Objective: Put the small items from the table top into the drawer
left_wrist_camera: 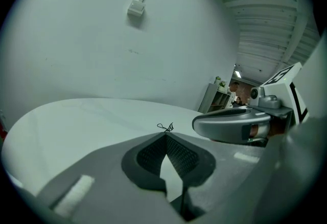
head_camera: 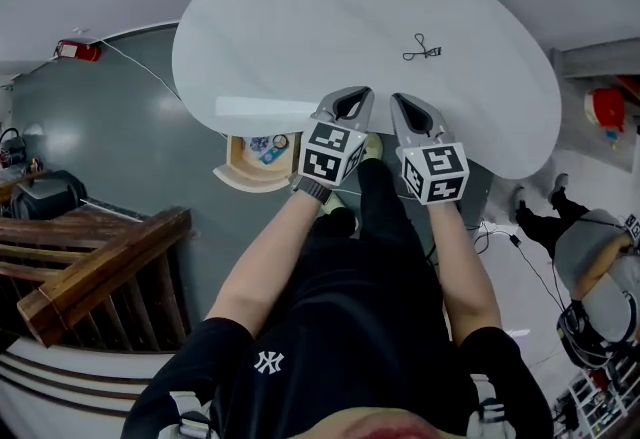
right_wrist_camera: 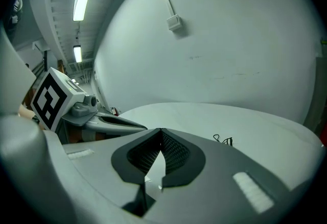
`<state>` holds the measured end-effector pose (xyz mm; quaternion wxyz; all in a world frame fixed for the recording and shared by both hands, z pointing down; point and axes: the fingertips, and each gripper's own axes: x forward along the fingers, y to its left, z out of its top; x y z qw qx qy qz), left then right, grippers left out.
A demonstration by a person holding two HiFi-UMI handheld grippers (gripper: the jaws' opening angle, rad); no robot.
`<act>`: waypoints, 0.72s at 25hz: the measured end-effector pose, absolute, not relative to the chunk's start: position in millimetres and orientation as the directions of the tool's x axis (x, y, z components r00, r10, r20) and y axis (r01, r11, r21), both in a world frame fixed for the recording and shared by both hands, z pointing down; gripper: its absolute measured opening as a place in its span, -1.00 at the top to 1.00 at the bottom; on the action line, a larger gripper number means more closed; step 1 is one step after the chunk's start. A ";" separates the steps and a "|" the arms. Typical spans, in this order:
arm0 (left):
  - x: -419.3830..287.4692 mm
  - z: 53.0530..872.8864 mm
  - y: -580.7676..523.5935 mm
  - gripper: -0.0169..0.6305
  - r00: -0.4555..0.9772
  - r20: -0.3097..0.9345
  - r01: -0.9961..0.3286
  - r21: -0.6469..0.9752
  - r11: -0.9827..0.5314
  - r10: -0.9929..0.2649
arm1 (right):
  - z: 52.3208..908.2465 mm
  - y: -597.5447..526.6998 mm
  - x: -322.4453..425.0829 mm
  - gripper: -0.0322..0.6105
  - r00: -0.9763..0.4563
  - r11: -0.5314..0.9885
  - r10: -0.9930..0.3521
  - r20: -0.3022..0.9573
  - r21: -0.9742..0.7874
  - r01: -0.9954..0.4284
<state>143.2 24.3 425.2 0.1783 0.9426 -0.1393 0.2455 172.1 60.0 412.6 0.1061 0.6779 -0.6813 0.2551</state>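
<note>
Drawer (head_camera: 233, 177) open, NY logo (head_camera: 268, 362) on shirt (head_camera: 340, 327)

Table (head_camera: 300, 17): directly ahead, backed by a wall.
Small wire tool (head_camera: 421, 50): on the table top, right of centre, well beyond both grippers.
Drawer (head_camera: 235, 179): open under the table's near edge, left of the left gripper (head_camera: 358, 95); small items inside.
Right gripper (head_camera: 400, 101): just beside the left one, both over the table's near edge.
Wooden railing (head_camera: 100, 267): far left, well apart from the table.
Second person (head_camera: 590, 257): on the floor, right of the table.
</note>
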 end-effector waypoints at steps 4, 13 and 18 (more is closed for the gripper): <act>170.2 438.6 24.3 0.94 0.836 0.530 -0.333 0.281 -0.900 -0.144 | 426.9 54.1 197.8 0.82 -0.050 -0.057 -0.852 0.521 -0.187 -0.981; 216.4 464.0 17.7 0.94 0.820 0.564 -0.311 0.294 -0.904 -0.099 | 468.9 48.0 262.0 0.77 -0.023 -0.106 -0.797 0.604 -0.177 -0.979; 235.9 475.0 12.9 0.94 0.812 0.579 -0.306 0.301 -0.903 -0.082 | 489.7 48.6 300.8 0.73 0.007 -0.124 -0.765 0.643 -0.137 -0.983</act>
